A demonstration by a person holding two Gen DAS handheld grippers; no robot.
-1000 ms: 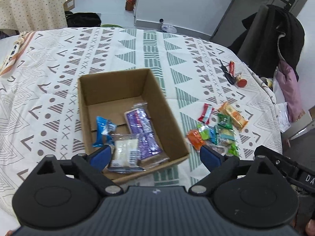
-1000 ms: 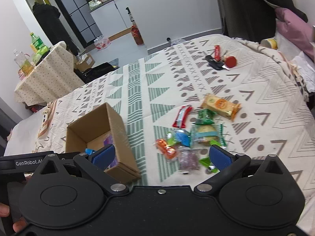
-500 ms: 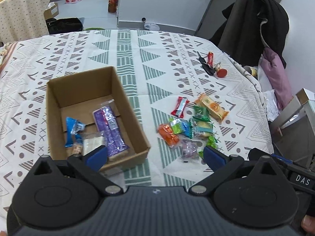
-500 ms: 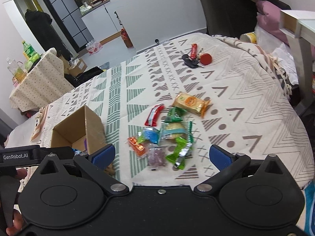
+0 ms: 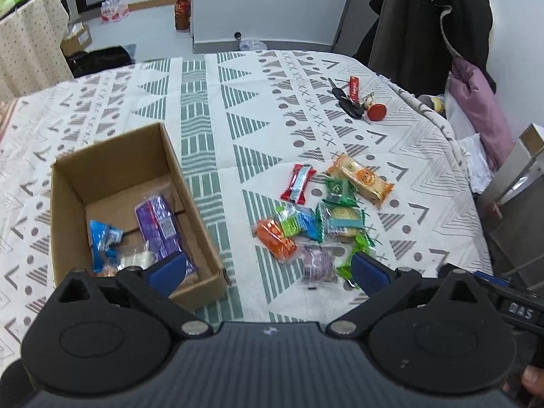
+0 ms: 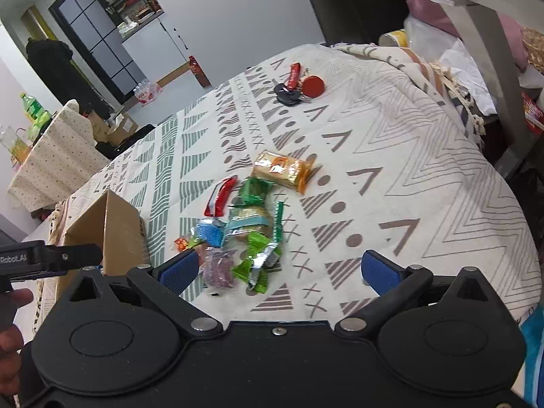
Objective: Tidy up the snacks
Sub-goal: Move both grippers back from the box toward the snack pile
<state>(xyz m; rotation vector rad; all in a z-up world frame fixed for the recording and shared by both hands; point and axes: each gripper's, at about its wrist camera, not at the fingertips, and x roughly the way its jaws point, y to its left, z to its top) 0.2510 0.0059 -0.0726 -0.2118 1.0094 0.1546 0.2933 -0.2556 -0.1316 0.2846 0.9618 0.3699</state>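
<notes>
An open cardboard box (image 5: pixel 112 166) (image 6: pixel 112 224) stands on the patterned cloth and holds a purple packet (image 5: pixel 159 227), a blue packet (image 5: pixel 103 238) and a clear white packet (image 5: pixel 136 258). To its right lies a pile of loose snacks: an orange cracker pack (image 5: pixel 362 178) (image 6: pixel 282 170), a red bar (image 5: pixel 297 183) (image 6: pixel 221 195), green packets (image 5: pixel 336 188) (image 6: pixel 255 190), an orange candy (image 5: pixel 275 243) and a purple candy (image 5: pixel 318 265) (image 6: pixel 219 268). My left gripper (image 5: pixel 268 270) hovers open above the near table edge, between box and pile. My right gripper (image 6: pixel 280 270) is open just short of the pile.
A key bunch with a red tag and red disc (image 5: pixel 357 103) (image 6: pixel 297 86) lies at the far right of the table. A chair with dark and pink clothes (image 5: pixel 442 34) stands beyond. The table edge drops off on the right (image 6: pixel 510 204).
Both grippers have swung right, away from the box and toward the snack pile. The pile now sits between the right gripper's fingers in its view. Nothing was picked up.
</notes>
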